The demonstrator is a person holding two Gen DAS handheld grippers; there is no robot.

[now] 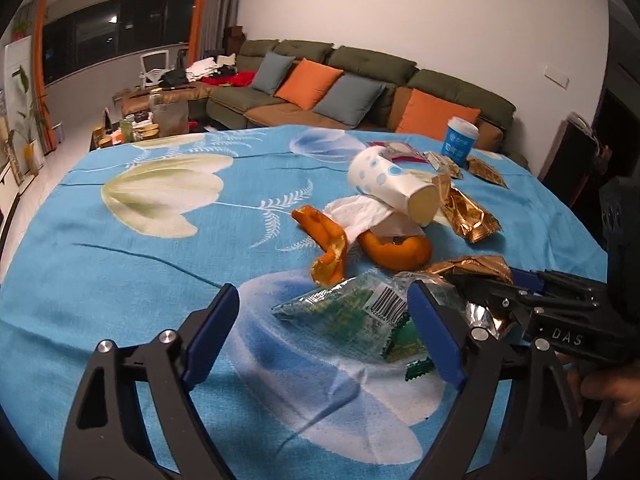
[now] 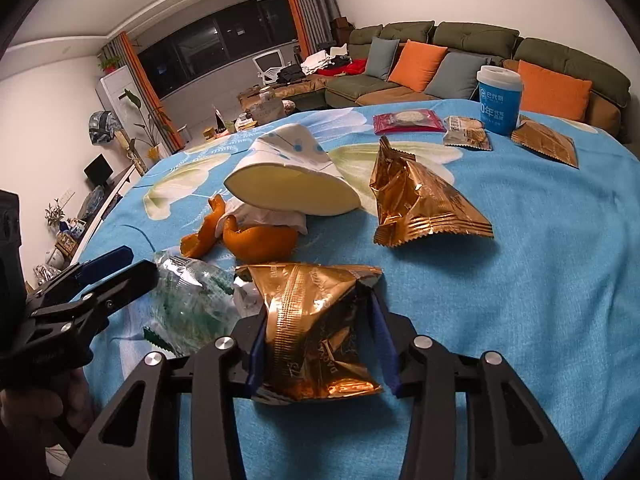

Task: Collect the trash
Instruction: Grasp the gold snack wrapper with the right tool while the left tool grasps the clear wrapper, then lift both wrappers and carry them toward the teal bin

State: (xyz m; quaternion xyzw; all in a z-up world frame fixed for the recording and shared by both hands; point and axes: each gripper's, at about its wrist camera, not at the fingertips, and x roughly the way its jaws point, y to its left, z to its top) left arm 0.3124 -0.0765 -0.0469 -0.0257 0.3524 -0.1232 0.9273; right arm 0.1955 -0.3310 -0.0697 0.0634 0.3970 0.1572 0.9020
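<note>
Trash lies on a table with a blue floral cloth (image 1: 140, 264). My left gripper (image 1: 324, 312) is open just in front of a clear green wrapper (image 1: 352, 312), whose right part lies beside the right finger. My right gripper (image 2: 316, 320) is shut on a crumpled gold wrapper (image 2: 316, 328); it shows at the right of the left wrist view (image 1: 480, 276). Behind lie orange peels (image 1: 396, 250), a white tissue (image 1: 360, 212), a tipped paper cup (image 1: 392, 186) and another gold wrapper (image 2: 420, 200).
At the far right edge stand a blue cup (image 2: 500, 98), a red snack pack (image 2: 408, 122), a small biscuit pack (image 2: 466, 132) and a flat gold wrapper (image 2: 546, 144). A green sofa (image 1: 360, 80) with orange cushions stands behind the table.
</note>
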